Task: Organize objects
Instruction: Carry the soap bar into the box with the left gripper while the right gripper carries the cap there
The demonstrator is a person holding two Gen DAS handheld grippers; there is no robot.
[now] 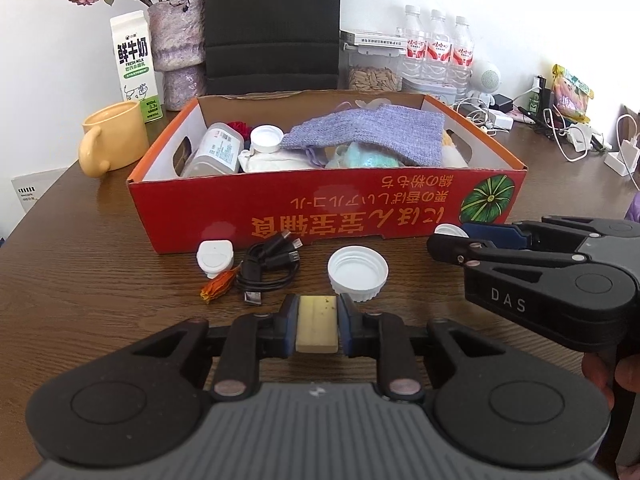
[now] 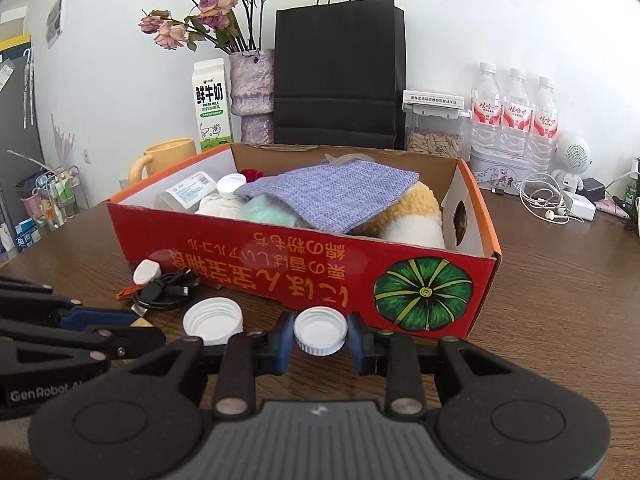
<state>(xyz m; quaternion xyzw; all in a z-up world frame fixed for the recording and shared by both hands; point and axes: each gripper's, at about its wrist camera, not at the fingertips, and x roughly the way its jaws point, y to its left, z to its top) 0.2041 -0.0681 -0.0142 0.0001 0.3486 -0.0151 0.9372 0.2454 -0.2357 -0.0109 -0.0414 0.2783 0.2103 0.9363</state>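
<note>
red box (image 1: 320, 204) holds a purple cloth (image 1: 368, 136) and bottle (image 1: 216, 152); left gripper (image 1: 318, 326) clamps a block (image 1: 316, 328), right gripper (image 2: 320, 334) a cap (image 2: 320, 330).

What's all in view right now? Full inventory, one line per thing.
cardboard box: 1, red, table centre, open, filled
knitted pouch: 1, purple, on top in the box
block: 1, pale yellow, between the left jaws
small cap: 1, white, between the right jaws
large cap: 1, white, on the table before the box
USB cable: 1, black, coiled, left of the large cap
milk carton: 1, white and green, behind the mug
mug: 1, yellow, left of the box
water bottles: 3, clear, red labels, back right
paper bag: 1, black, behind the box
left gripper: black, shut on the block
right gripper: black, shut on the small cap
</note>
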